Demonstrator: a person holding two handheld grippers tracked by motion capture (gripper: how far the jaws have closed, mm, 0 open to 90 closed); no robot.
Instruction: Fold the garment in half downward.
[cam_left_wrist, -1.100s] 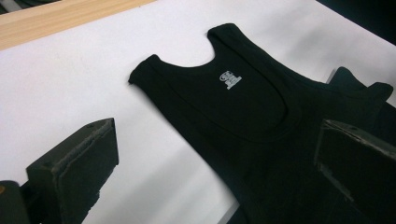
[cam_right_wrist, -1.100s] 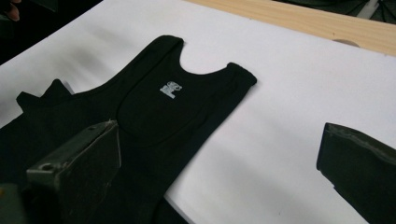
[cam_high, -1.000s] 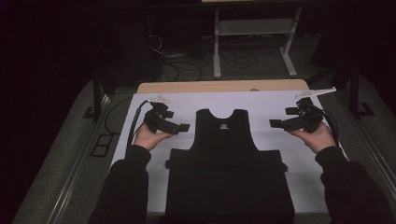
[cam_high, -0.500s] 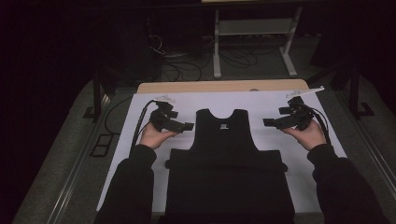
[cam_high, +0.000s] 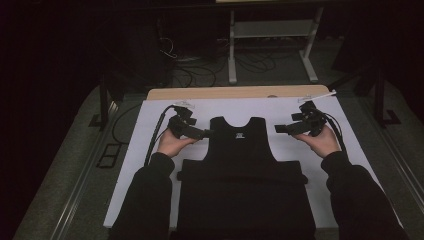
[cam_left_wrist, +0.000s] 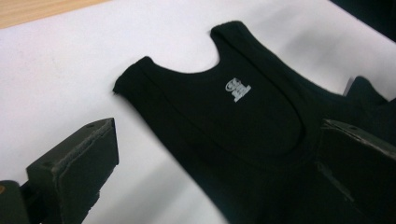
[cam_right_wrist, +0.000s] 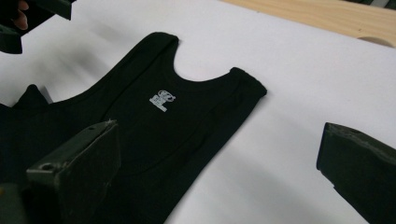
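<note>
Black long sleeves; black left gripper & right gripper w/ black trailing cables.

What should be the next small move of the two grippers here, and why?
Probably both should ease inward and down to the shoulder straps. The black tank top lies flat on the white sheet, straps toward the far edge. The left gripper is open beside the left strap; the right gripper is open, apart from the right strap. Neither holds cloth yet.
</note>
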